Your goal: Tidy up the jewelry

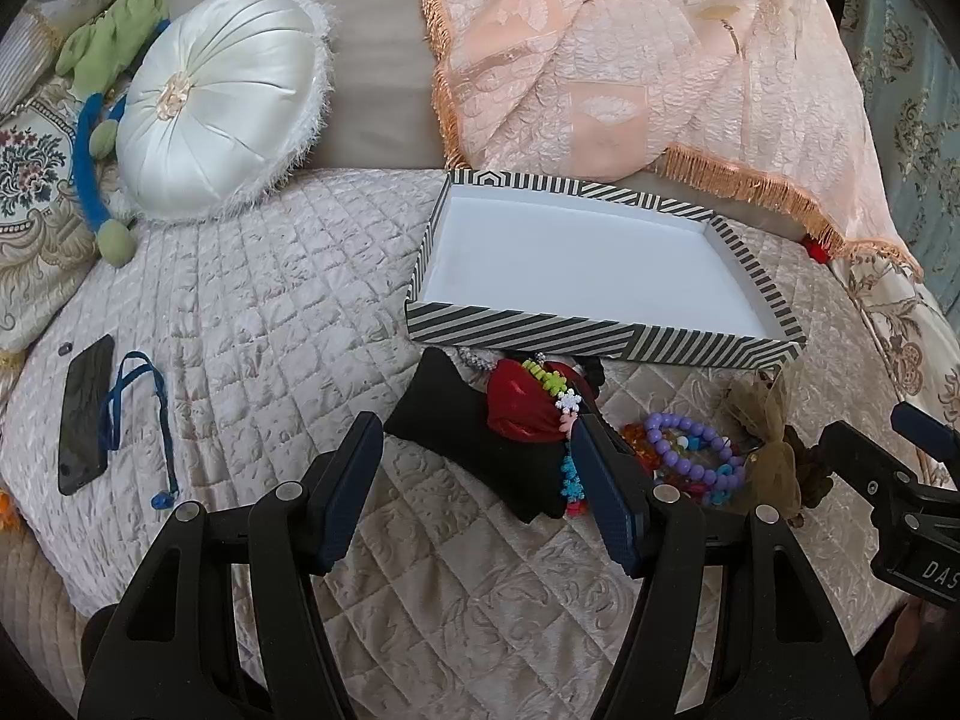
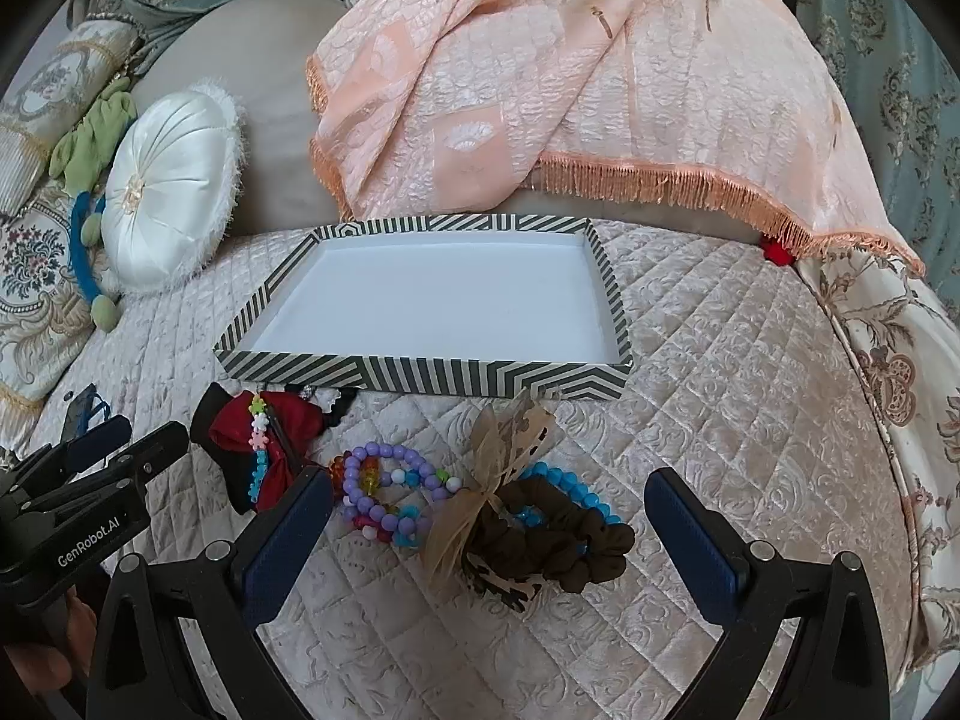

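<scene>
A striped box tray (image 1: pixel 600 343) (image 2: pixel 420 377) with a bare white floor lies on the quilted bed. In front of it sits a jewelry pile: a black and red bow (image 1: pixel 480 438) (image 2: pixel 264 438) with a flower-bead string, purple bead bracelets (image 1: pixel 696 450) (image 2: pixel 384 480), a beige ribbon bow (image 1: pixel 768 438) (image 2: pixel 498 480), a brown scrunchie (image 2: pixel 558 546) and blue beads (image 2: pixel 570 483). My left gripper (image 1: pixel 474 456) is open over the black bow. My right gripper (image 2: pixel 489 516) is open, straddling the scrunchie and bracelets.
A black phone (image 1: pixel 87 414) with a blue lanyard (image 1: pixel 141 414) lies at the left. A white round cushion (image 1: pixel 222 102) (image 2: pixel 168 186), a green plush toy (image 1: pixel 114 42) and a peach fringed throw (image 1: pixel 630 60) (image 2: pixel 540 72) stand behind the tray.
</scene>
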The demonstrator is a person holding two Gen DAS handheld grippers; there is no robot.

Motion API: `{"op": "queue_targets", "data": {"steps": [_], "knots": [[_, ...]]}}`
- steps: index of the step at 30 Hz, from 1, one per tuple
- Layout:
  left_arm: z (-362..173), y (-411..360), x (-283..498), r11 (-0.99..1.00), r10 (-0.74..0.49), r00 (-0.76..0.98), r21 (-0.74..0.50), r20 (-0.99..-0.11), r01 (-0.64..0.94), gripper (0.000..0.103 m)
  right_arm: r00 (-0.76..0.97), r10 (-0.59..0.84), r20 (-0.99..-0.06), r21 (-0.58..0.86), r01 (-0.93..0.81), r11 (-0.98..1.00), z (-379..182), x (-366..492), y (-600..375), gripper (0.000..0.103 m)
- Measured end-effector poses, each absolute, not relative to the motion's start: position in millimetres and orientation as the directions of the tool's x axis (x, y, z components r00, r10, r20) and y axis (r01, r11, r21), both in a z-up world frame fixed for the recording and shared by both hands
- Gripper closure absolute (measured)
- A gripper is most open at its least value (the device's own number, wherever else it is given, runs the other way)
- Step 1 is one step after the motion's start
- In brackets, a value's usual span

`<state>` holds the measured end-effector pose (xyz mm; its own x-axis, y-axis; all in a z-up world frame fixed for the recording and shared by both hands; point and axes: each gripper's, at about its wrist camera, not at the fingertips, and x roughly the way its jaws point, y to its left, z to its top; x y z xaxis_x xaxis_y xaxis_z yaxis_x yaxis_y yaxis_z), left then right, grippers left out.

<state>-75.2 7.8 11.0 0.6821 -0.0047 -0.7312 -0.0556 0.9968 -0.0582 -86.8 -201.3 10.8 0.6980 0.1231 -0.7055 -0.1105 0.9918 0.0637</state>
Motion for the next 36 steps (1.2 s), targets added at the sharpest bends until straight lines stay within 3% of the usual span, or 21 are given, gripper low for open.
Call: {"op": "queue_targets", "data": {"steps": [13,36], "knots": [[10,18,-78,0.997,-0.034,0.679,-0.073,-0.733,-0.030,0.038,0.707,0.120,-0.697,0.042,-0.127,0.991,6,-89,-203,0.000],[-10,55,-62,0.975,-0.138,0.593,-0.215,-0.793,-0.061,0.038,0.673,0.187,-0.715,0.089,-0.177,0.980,-2,-88,-225,0.001]]}}
